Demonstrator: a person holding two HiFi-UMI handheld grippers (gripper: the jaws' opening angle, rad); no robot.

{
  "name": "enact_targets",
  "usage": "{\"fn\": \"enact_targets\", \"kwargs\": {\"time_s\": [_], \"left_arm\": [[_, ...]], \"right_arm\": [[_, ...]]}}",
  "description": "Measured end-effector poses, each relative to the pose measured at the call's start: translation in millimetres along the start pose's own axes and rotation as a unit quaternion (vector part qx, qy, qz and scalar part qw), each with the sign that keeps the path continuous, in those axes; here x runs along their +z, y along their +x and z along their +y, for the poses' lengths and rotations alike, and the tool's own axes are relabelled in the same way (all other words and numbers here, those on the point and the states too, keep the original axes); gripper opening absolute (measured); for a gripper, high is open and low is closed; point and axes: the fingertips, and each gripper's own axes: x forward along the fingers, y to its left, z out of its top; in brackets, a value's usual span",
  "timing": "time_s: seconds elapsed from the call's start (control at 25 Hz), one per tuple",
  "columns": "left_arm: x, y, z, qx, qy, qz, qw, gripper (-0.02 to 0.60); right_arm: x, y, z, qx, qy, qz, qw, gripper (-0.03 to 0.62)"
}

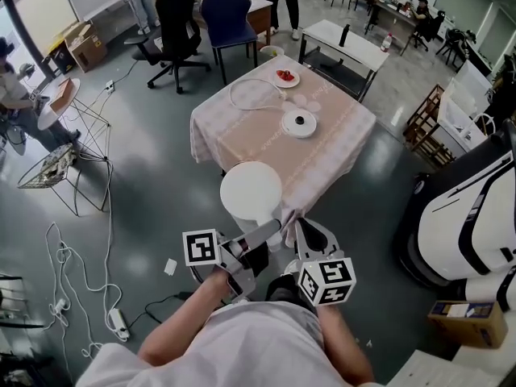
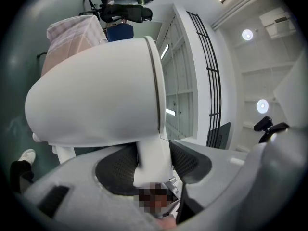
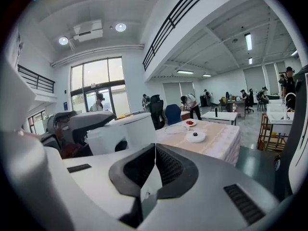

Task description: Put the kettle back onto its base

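Observation:
The white kettle (image 1: pixel 251 190) hangs in the air just before the near edge of the table (image 1: pixel 242 147), which is covered with a pale pink cloth. My left gripper (image 1: pixel 266 234) is shut on the kettle's handle (image 2: pixel 151 160), and the kettle body (image 2: pixel 96 100) fills the left gripper view. The round white base (image 1: pixel 300 122) with a dark centre sits on the far half of the table, and its cord (image 1: pixel 250 95) loops beside it. My right gripper (image 1: pixel 300 226) is just right of the kettle, shut (image 3: pixel 155 148) and holding nothing. From there I see the kettle (image 3: pixel 127 129) at the left and the base (image 3: pixel 195 136) ahead.
A plate (image 1: pixel 285 76) with red food lies at the table's far corner. Office chairs (image 1: pixel 181 22) and a white desk (image 1: pixel 347 43) stand beyond. A wire basket (image 1: pixel 56 168) and floor cables (image 1: pixel 81 272) are at the left, and a large white machine (image 1: pixel 468 216) at the right.

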Motion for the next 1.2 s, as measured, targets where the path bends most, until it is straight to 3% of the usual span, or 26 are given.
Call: {"fn": "enact_targets", "kwargs": {"time_s": [0.68, 1.2], "left_arm": [[22.5, 111.7, 18.3, 0.015, -0.004, -0.026, 0.9995, 0.207], [34.2, 161.1, 20.7, 0.026, 0.014, -0.041, 0.9987, 0.209]], "right_arm": [[28.0, 33.3, -110.1, 0.041, 0.021, 0.005, 0.999, 0.006], [48.0, 45.6, -156.2, 0.061, 0.028, -0.017, 0.998, 0.006]]}}
